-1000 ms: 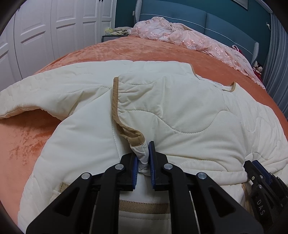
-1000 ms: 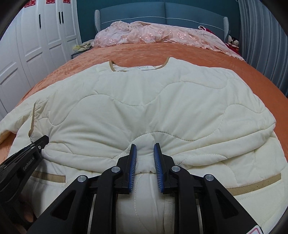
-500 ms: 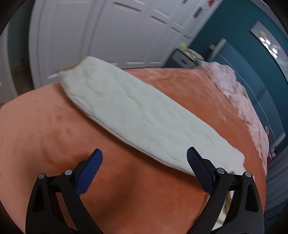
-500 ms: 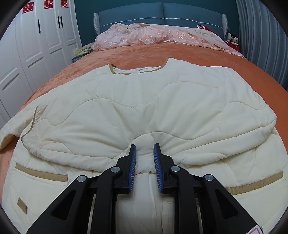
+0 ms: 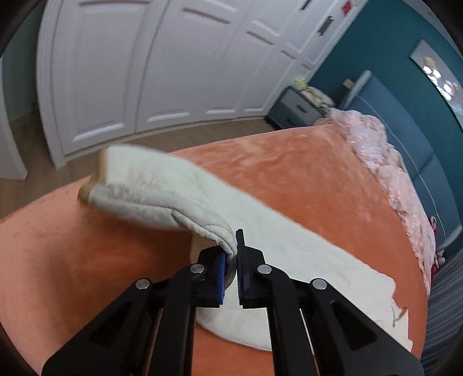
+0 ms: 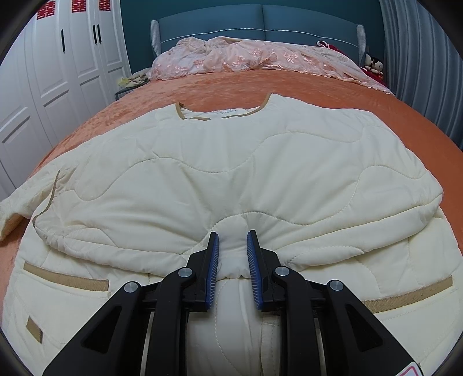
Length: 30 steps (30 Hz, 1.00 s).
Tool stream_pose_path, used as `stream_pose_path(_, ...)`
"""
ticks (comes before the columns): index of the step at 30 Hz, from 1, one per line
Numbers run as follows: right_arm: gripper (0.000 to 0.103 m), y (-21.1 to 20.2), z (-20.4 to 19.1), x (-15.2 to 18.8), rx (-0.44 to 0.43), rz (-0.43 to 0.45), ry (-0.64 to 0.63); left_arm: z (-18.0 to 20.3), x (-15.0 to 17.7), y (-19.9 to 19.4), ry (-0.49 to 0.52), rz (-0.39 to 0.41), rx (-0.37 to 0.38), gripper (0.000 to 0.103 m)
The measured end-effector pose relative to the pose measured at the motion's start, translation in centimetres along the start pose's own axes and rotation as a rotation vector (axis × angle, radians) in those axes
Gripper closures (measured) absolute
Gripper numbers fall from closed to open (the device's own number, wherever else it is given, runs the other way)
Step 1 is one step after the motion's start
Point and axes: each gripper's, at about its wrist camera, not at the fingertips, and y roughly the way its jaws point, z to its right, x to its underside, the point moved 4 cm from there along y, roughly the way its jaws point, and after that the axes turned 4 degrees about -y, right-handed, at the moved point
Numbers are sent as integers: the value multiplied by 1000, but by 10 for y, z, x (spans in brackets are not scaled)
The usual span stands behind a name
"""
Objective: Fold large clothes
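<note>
A cream quilted jacket (image 6: 231, 179) with tan trim lies spread on the orange bedspread (image 6: 220, 84), its lower part folded up over the body. My right gripper (image 6: 232, 245) is shut on a bunched fold at the jacket's front middle. In the left wrist view, my left gripper (image 5: 233, 254) is shut on the edge of the jacket's left sleeve (image 5: 162, 191) and lifts it off the bed; the tan cuff (image 5: 89, 188) points toward the bed's edge.
A pink lace blanket (image 6: 260, 57) is heaped at the blue headboard (image 6: 260, 23). White wardrobe doors (image 5: 144, 72) and a wooden floor strip lie past the bed's left edge. A grey nightstand (image 5: 295, 107) stands beside the bed. Grey curtains (image 6: 428, 57) hang on the right.
My left gripper let go of the folded hem, swung out to the left sleeve while open, and has now shut on the sleeve's edge. My right gripper has stayed put.
</note>
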Motion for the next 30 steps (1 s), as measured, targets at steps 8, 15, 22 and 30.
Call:
stream_pose_path(8,60,-37,17,-2,-105,51,120,281,111,-124,419,12,461,98)
stream_pose_path(15,42,-99,78,22,-104,89,221,371,296,-141,547,-191,629,8)
stream_pose_path(22,40,-104,126,13,-87,66,276,310,313,-89,370,-345,504,9)
stream_pose_path(30,40,-69,149,-34,-88,91,391,201,236,-29,94,-354,316,15)
